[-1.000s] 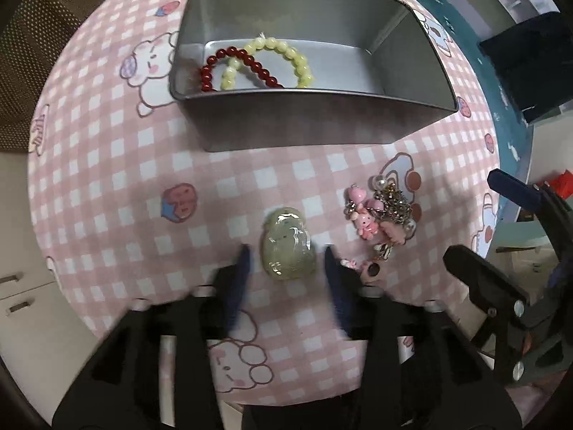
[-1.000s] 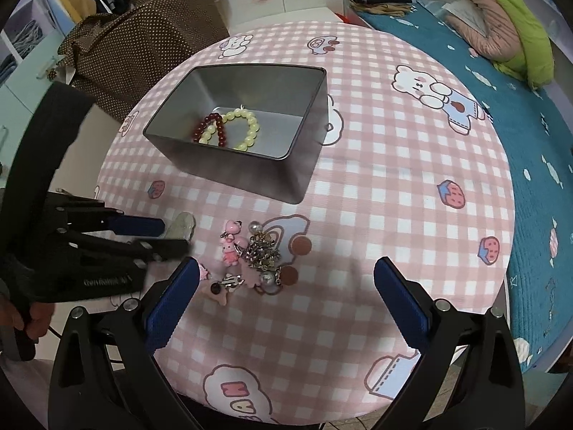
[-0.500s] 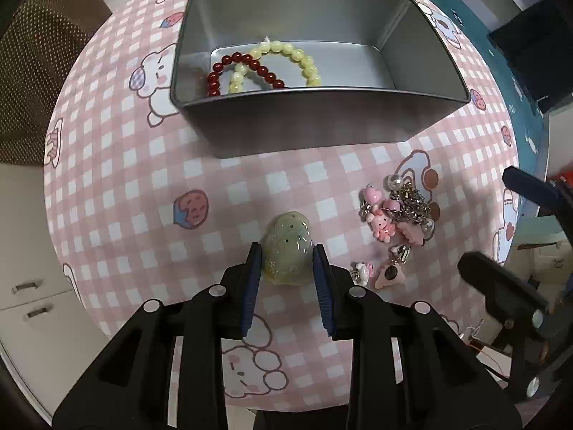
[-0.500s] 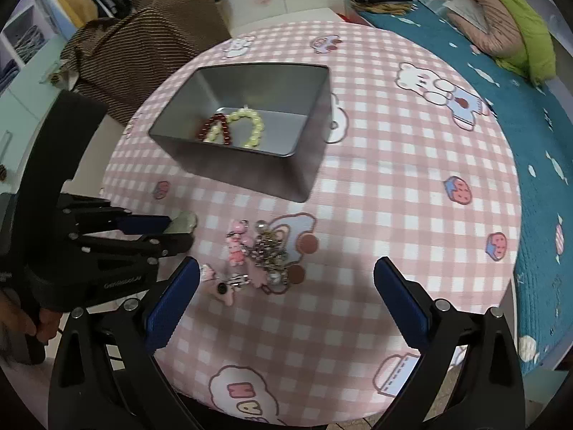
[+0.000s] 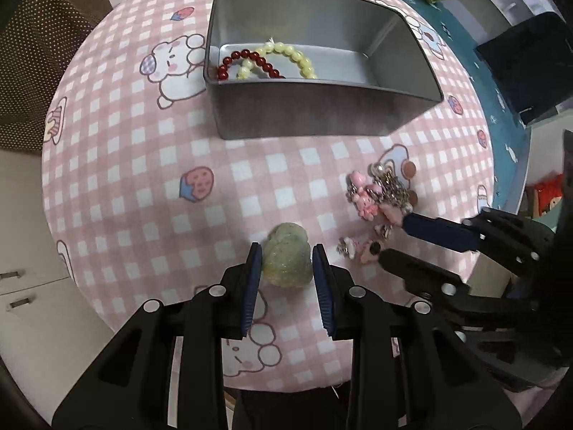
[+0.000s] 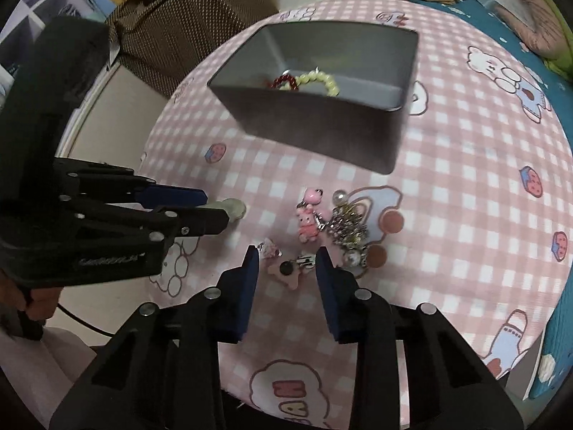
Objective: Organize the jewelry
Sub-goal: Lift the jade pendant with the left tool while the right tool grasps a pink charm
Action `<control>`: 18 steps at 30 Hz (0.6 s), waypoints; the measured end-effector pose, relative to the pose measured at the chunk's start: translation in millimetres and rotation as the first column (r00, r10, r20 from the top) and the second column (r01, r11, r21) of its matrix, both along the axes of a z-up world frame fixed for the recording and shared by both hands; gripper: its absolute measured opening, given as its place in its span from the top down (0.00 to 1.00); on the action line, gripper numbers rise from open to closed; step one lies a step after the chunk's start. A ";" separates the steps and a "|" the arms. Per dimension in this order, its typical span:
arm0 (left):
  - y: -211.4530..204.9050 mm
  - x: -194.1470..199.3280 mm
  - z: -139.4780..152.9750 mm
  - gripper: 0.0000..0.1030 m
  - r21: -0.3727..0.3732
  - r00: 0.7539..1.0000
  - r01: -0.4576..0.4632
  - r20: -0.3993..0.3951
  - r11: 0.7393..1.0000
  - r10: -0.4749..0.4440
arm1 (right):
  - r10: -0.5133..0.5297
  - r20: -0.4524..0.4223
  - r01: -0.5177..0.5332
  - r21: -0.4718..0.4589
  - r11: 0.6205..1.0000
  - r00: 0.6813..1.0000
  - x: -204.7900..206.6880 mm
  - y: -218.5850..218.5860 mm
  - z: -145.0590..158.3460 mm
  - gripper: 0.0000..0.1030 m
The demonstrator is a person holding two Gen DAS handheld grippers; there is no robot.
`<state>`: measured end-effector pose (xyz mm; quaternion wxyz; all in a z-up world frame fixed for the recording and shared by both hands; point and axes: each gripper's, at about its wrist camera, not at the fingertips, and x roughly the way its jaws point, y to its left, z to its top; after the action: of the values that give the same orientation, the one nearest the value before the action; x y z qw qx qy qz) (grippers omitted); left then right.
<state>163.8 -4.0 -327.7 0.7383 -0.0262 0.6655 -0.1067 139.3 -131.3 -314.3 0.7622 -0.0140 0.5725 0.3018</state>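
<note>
**Q:** Risks first: where does each piece of jewelry sit, and what are the jaws doing?

**R:** The left gripper [image 5: 286,261] has its jaws clamped on the pale green, lumpy carved-stone pendant [image 5: 286,263], one blue pad on each flank, low over the round desk in its pink gingham cartoon cloth [image 5: 125,165]. The right gripper [image 6: 284,268] has its jaws closing around the near end of the tangled pink-charm and silver-chain bracelet [image 6: 329,227]. A pink bear-shaped charm [image 6: 286,272] lies between the pads, which do not look pressed on it yet. The grey rectangular metal tin [image 5: 322,114] stands further back and already holds a dark red bead bracelet [image 5: 250,61] and a pale yellow bead bracelet [image 5: 290,55].

**Q:** What could go wrong with the pendant?

**R:** It looks smooth and rounded, so I judge it may squirm out of the pads if it is carried fast. A drop onto the tin's rim could chip it.

**Q:** And the charm bracelet?

**R:** The jaws frame only 1 charm at the end. If they close on that alone, the rest will dangle and swing, and it could snag the tin wall or slip free. If they close beside the charm, they pinch only cloth.

**Q:** Anything between the 2 tools?

**R:** They work close together on the near side of the desk. Both heading for the tin at once could make them knock each other.
</note>
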 end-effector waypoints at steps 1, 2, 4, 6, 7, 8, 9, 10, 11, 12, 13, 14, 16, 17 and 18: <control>-0.8 -0.2 -0.3 0.72 -0.003 1.000 0.001 -0.002 1.000 -0.001 | 0.004 -0.008 -0.004 -0.011 1.000 1.000 -0.5 3.0 -2.4 0.71; 0.8 -0.9 0.1 0.72 -0.009 1.000 0.003 -0.004 1.000 -0.003 | 0.006 -0.013 -0.006 -0.015 1.000 1.000 -1.3 4.5 -4.2 0.72; 1.9 -0.7 3.0 0.72 -0.017 1.000 0.004 -0.003 1.000 -0.004 | 0.013 -0.018 -0.014 -0.025 1.000 1.000 -3.0 9.0 -7.0 0.72; 5.8 -1.2 4.1 0.72 -0.026 1.000 0.008 -0.005 1.000 -0.009 | 0.020 -0.017 -0.020 -0.053 0.998 1.000 -5.1 12.9 -12.1 0.72; 8.0 -1.6 3.9 0.72 -0.029 1.000 0.009 -0.006 1.000 -0.009 | 0.020 -0.019 -0.022 -0.064 0.998 1.000 -5.5 14.9 -15.1 0.72; 10.1 -2.5 3.4 0.72 -0.033 1.000 0.008 -0.009 0.999 -0.008 | 0.020 0.004 -0.020 -0.071 0.997 1.000 -7.6 16.5 -14.2 0.72; 10.1 -2.4 1.7 0.72 -0.036 1.000 0.007 -0.012 0.999 -0.007 | 0.021 0.013 -0.020 -0.080 0.997 1.000 -8.0 18.0 -14.5 0.73; 12.5 -3.1 1.0 0.72 -0.041 1.000 0.007 -0.015 0.999 -0.008 | 0.022 0.024 -0.020 -0.092 0.996 0.999 -8.7 19.4 -13.7 0.74; 12.9 -3.0 0.6 0.72 -0.042 1.000 0.007 -0.016 0.999 -0.008 | 0.026 0.040 -0.022 -0.109 0.994 0.999 -9.7 21.6 -12.6 0.75; 14.3 -3.3 0.0 0.72 -0.045 1.000 0.007 -0.019 0.999 -0.007 | 0.029 0.055 -0.021 -0.126 0.992 0.998 -11.1 23.5 -12.6 0.77; 13.1 -3.1 -1.7 0.72 -0.048 1.000 0.006 -0.020 0.999 -0.007 | 0.032 0.076 -0.020 -0.150 0.989 0.997 -13.3 25.5 -12.0 0.81; 14.9 -3.1 -1.5 0.72 -0.054 1.000 0.007 -0.020 0.999 -0.008 | 0.031 0.086 -0.016 -0.163 0.986 0.996 -14.0 28.3 -13.4 0.87; 16.8 -3.3 0.2 0.72 -0.060 1.000 0.010 -0.016 0.998 -0.011 | 0.009 0.083 0.006 -0.173 0.985 0.997 -12.3 27.9 -14.4 0.93; 17.2 -3.1 0.9 0.72 -0.062 1.000 0.011 -0.013 0.998 -0.012 | -0.009 0.069 0.020 -0.163 0.986 0.998 -10.0 25.2 -15.2 0.93; 17.9 -2.8 2.3 0.72 -0.064 1.000 0.011 -0.010 0.998 -0.012 | -0.020 0.068 0.031 -0.167 0.986 0.997 -8.3 23.2 -15.7 0.93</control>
<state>161.0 14.0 -325.4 0.7331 -0.0465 0.6655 -0.1322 130.9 -108.1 -330.0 0.7806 -0.0808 0.5706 0.2422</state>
